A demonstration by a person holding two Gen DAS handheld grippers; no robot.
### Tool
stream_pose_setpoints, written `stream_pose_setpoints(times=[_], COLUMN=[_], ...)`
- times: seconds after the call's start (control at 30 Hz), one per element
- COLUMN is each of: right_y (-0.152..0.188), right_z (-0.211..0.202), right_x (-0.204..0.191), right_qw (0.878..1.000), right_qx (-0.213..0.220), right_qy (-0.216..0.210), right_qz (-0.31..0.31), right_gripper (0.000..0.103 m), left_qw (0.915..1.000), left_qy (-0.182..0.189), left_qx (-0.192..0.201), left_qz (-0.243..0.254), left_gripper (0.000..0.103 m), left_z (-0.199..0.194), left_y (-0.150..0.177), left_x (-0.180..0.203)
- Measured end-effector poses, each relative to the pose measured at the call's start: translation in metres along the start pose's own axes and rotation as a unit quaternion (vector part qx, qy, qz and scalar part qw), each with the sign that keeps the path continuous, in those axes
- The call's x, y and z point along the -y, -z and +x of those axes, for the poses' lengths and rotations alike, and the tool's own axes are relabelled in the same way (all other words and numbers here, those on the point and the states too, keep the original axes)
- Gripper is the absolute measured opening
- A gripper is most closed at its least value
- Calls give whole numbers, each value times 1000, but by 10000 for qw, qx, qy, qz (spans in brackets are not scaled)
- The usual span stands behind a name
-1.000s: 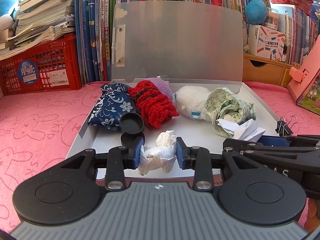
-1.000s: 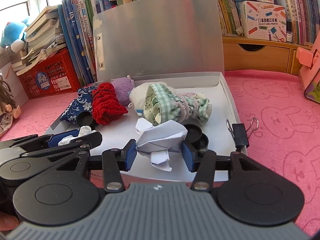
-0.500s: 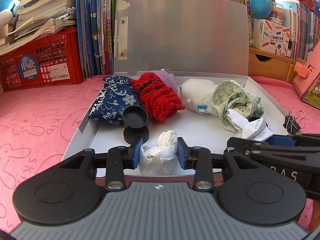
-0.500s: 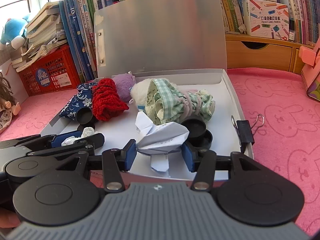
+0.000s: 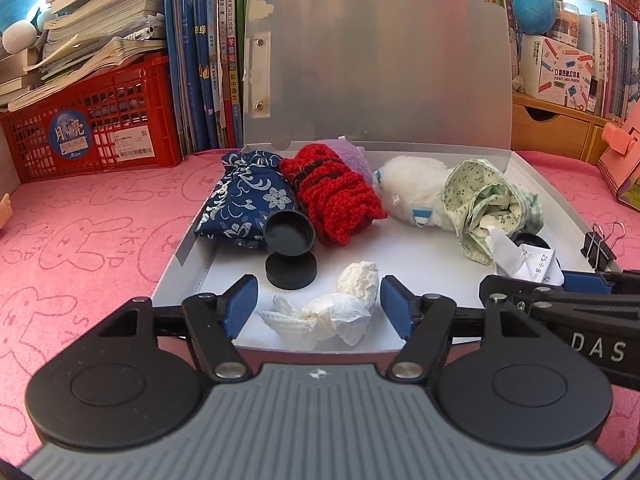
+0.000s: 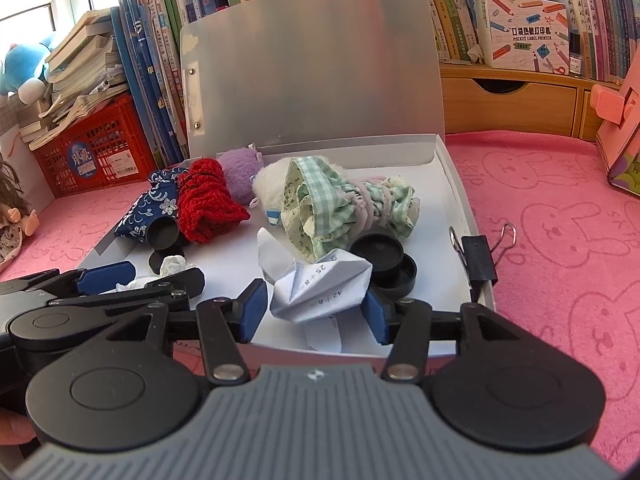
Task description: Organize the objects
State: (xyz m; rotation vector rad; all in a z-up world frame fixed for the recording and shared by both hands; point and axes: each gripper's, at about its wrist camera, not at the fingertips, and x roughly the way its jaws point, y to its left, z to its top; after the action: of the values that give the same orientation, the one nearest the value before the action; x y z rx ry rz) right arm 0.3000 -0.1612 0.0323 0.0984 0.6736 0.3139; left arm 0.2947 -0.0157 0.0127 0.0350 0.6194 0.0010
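An open grey file box point(image 5: 400, 340) point(image 6: 456, 184) lies on the pink mat. In it are a blue floral pouch point(image 5: 244, 204), a red knit roll point(image 5: 336, 196), a white plush point(image 5: 412, 192), a green checked cloth bundle point(image 6: 340, 204) and black round lids point(image 5: 290, 252) point(image 6: 384, 260). My left gripper point(image 5: 316, 304) is open, its jaws apart on either side of a crumpled white tissue point(image 5: 340, 308) that lies on the box floor. My right gripper point(image 6: 314, 312) is open around a folded white paper point(image 6: 320, 288), which rests in the box.
A black binder clip point(image 6: 478, 256) is on the box's right rim. A red crate point(image 5: 92, 128) and upright books point(image 5: 204, 52) stand behind left. A wooden drawer unit point(image 6: 508, 100) and a pink object point(image 6: 620, 132) stand at right. A doll point(image 6: 16, 216) lies at far left.
Both grippers have opened. The tissue has dropped from the left jaws onto the box floor, and the folded paper sits free between the right jaws. Both grippers pushed slightly forward.
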Motion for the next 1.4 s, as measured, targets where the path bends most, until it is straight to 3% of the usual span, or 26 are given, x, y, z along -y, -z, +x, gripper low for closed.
stream_pose_setpoints(times=[0.37,0.67,1.03,1.4], right_y=[-2,2,37,86], right_z=[-17,-53,-100,-120], right_x=[0,-2,0,-15], right_qw=[9999,9994,9989,9985], right_qx=[86,331,469,218], right_qy=[10,8,29,279], right_qz=[81,49,-8,-414], right_gripper=[72,82,96,103], left_qw=[10000,9997,9996,9997], left_qy=[-66,-9,47,38], left_qx=[69,228,112,-175], left_qz=[23,-21,-242,-157], left_gripper=[87,97,97,97], left_z=[-16,-55,-109,-137], left_y=[-4,-1,45,96], left_x=[-4,-10,-22,-25])
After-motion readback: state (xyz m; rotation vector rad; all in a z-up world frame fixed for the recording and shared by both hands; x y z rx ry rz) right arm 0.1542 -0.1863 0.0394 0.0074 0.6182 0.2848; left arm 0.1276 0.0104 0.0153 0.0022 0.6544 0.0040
